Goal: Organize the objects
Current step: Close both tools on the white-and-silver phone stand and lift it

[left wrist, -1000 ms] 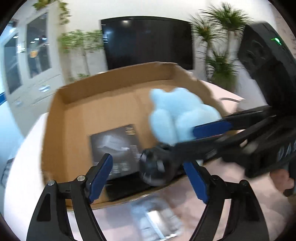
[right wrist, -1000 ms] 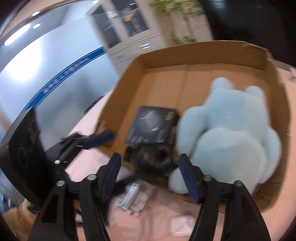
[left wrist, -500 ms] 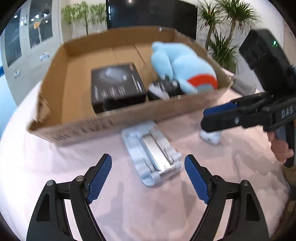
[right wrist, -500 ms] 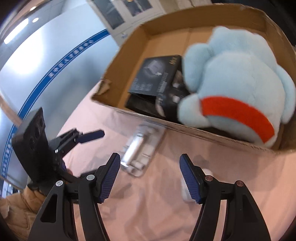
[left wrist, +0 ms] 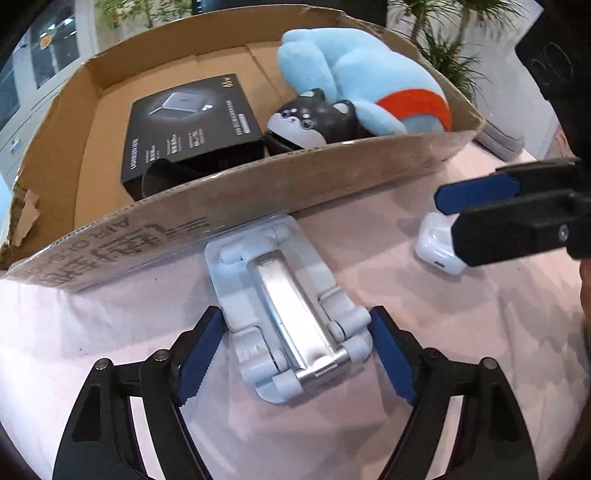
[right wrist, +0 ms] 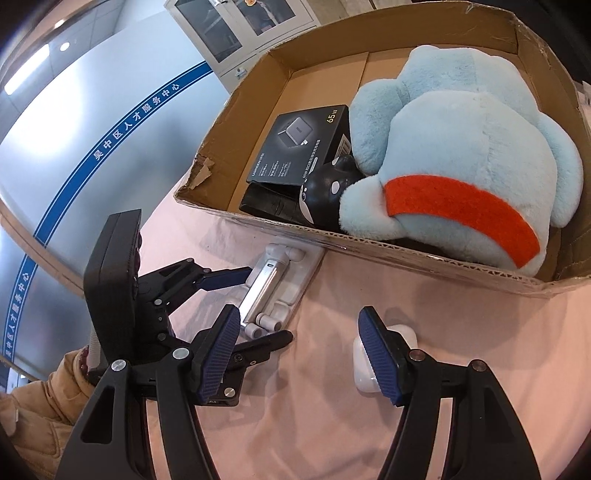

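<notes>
A cardboard box (left wrist: 258, 192) (right wrist: 424, 254) holds a black product box (left wrist: 188, 122) (right wrist: 299, 147), a black dog figurine (left wrist: 314, 122) (right wrist: 328, 192) and a light blue plush toy (left wrist: 362, 81) (right wrist: 461, 158) with a red band. A white and silver folding stand (left wrist: 288, 314) (right wrist: 273, 288) lies flat on the pink table just before the box. My left gripper (left wrist: 295, 354) (right wrist: 251, 306) is open, its jaws on either side of the stand's near end. A white earbud case (left wrist: 439, 247) (right wrist: 369, 362) lies to the right. My right gripper (right wrist: 299, 350) is open; its right pad overlaps the case.
The pink tablecloth (left wrist: 443, 350) stretches around the box. A grey object (left wrist: 502, 138) lies beyond the box's right corner. Plants and a dark screen stand behind. A cabinet (right wrist: 236, 26) and a grey wall with a blue stripe stand at the left.
Both grippers have pulled back out of the box and come down to the table. The dog figurine now lies in the box. My left gripper has closed in around the stand.
</notes>
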### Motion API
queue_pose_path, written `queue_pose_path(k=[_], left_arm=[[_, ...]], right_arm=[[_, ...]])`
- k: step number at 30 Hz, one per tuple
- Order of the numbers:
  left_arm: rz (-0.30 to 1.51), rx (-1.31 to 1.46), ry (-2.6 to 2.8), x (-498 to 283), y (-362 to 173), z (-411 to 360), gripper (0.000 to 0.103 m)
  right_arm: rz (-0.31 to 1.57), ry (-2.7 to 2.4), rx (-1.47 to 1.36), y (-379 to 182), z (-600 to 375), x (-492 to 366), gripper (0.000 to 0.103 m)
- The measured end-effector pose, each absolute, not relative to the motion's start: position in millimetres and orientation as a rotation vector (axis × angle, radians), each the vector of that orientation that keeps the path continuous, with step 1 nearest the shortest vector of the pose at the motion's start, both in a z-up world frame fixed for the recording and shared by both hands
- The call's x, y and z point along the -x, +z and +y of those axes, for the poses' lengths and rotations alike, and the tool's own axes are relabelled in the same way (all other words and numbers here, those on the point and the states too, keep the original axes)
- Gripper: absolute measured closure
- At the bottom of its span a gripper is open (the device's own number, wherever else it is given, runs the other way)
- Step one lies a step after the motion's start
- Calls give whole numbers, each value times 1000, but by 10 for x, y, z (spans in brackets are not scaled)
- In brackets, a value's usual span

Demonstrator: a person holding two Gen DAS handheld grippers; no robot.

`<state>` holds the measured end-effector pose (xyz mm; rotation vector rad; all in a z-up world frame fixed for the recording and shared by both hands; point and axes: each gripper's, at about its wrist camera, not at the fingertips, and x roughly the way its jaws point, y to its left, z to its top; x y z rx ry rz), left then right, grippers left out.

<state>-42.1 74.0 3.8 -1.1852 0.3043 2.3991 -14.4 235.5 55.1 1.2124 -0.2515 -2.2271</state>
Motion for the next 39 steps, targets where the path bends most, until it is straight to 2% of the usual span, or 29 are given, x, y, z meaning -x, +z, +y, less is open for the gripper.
queue_pose_path(k=[4,11,16,21,23,27,31,35,37,39], left_arm=[[360,1129,2324,271,31,757,33],[518,958,2110,-360,-4,739,33],[551,929,2018,-641,-27,656,33],[558,908,1977,-715,32,499,32],[570,905,1985,-710,67,416,30],[597,911,2033,-723,65,265,17],[559,933,2053,-703,55,103,17],[583,921,2037,-733,65,69,19],[603,924,2028,-665,78,98,19],[625,929,2016,-681,85,86,19]], right_arm=[[-243,-2218,-1217,548,2334,99,37],[-12,-2117,-1170,535,2126,-142,37],[154,-1994,-1217,385,1894,-175,37],[166,-1880,-1209,265,1651,-54,37],[182,-1835,-1219,213,1581,-43,35],[206,-1714,-1212,199,1573,-273,34],[300,-1616,-1177,196,1530,-593,34],[382,-1692,-1113,278,1478,-553,34],[449,-1677,-1091,299,1397,-526,28],[591,-1646,-1086,263,1234,-476,27]])
